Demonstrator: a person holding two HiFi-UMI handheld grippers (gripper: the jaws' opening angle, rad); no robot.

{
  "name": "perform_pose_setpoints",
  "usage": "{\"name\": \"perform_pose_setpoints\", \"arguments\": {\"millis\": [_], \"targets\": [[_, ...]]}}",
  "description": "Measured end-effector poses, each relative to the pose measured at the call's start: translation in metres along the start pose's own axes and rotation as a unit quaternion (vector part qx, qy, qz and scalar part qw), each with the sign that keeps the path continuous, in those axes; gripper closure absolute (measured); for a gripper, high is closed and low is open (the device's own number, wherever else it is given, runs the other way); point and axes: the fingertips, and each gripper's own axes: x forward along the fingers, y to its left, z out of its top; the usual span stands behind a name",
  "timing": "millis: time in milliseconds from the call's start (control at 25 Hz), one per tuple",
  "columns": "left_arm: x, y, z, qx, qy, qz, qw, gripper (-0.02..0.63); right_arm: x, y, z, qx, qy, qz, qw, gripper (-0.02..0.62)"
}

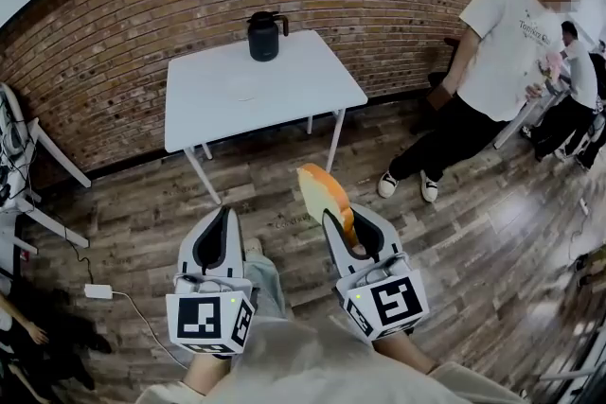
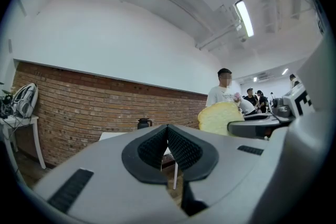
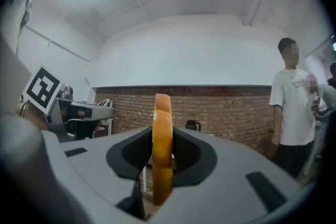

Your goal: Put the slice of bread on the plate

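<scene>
The bread slice stands clamped in the right gripper, well short of the white table bearing the plate; the left gripper is closed on nothing; a jolt could drop the soft slice.

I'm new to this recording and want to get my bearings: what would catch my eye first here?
The slice of bread stands on edge, clamped in the right claw, low in the middle of the head view. Beyond it, a white table by the brick wall bears a black jug and a pale plate. A person in a white shirt stands at the right.
</scene>
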Motion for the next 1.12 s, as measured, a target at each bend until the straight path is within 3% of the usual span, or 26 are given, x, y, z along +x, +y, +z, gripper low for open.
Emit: {"name": "perform_pose_setpoints", "arguments": {"millis": [320,720,920,1120], "targets": [[0.147,0.093,0.001,-0.014,0.0,-0.018,0.9997,0.595,0.164,-0.036,0.005,-0.002,0.005,-0.01,1.0,0.5],[0.348,0.217,0.006,-0.019,0.043,-0.052,0.9975,0.595,0.388,-0.092,0.008,0.008,0.045,-0.036,0.998,0.5],[0.409,0.249,-0.005,-0.031,0.058,-0.069,0.9954,0.595,0.448,-0.109,-0.002,0.011,0.065,-0.049,0.997,0.5],[0.439,0.266,-0.014,-0.029,0.067,-0.071,0.9948,0.595,0.473,-0.115,-0.009,0.013,0.077,-0.052,0.996,0.5]]}}
